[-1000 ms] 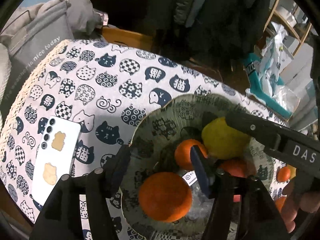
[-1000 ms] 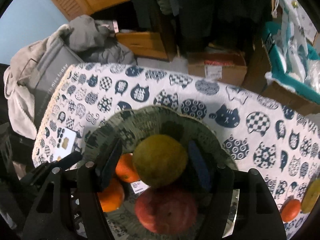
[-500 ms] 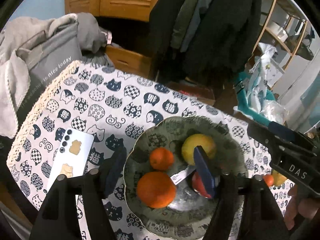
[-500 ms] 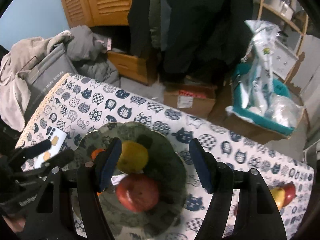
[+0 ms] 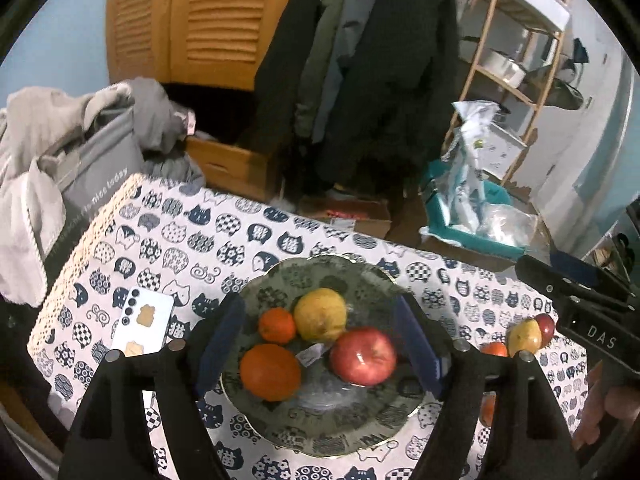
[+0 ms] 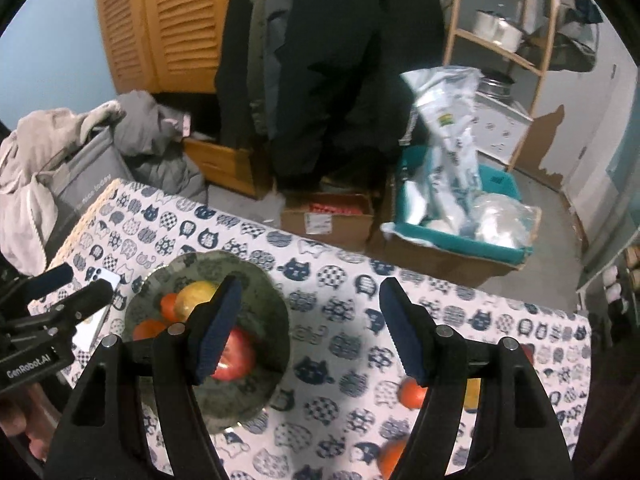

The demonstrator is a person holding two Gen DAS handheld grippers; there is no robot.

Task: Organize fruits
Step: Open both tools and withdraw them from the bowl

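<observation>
Four fruits lay gathered on the patterned plate [image 5: 320, 436] in the left wrist view: a large orange [image 5: 270, 372] toward the near rim, a small orange [image 5: 277, 325] beside a yellow fruit [image 5: 320, 314] farther in, and a red apple [image 5: 363, 356] on the right side, presumably collected there as the sorted group. The left gripper [image 5: 318, 350] hung above them, its jaws opening with nothing clamped; the fruit seen between its fingers sat on the plate below. More fruit [image 5: 528, 332] waited near the table's right edge, partly hidden by the right gripper's body, likely next to be gathered. A white phone [image 5: 142, 326] lay flat toward the left edge of the cat-print tablecloth [image 5: 192, 240]. In the right wrist view, the right gripper [image 6: 308, 328] was empty over bare cloth just right of the plate, its jaws likewise opening. An orange fruit [image 6: 412, 394] showed by its right finger, another at the near edge, both loose on the cloth. Beyond the far edge stood louvred wooden doors [image 6: 168, 24], hanging dark coats [image 6: 336, 60], cardboard boxes, a teal bin of plastic bags [image 6: 452, 208], a wooden shelf rack and a grey bag heaped with clothing.
</observation>
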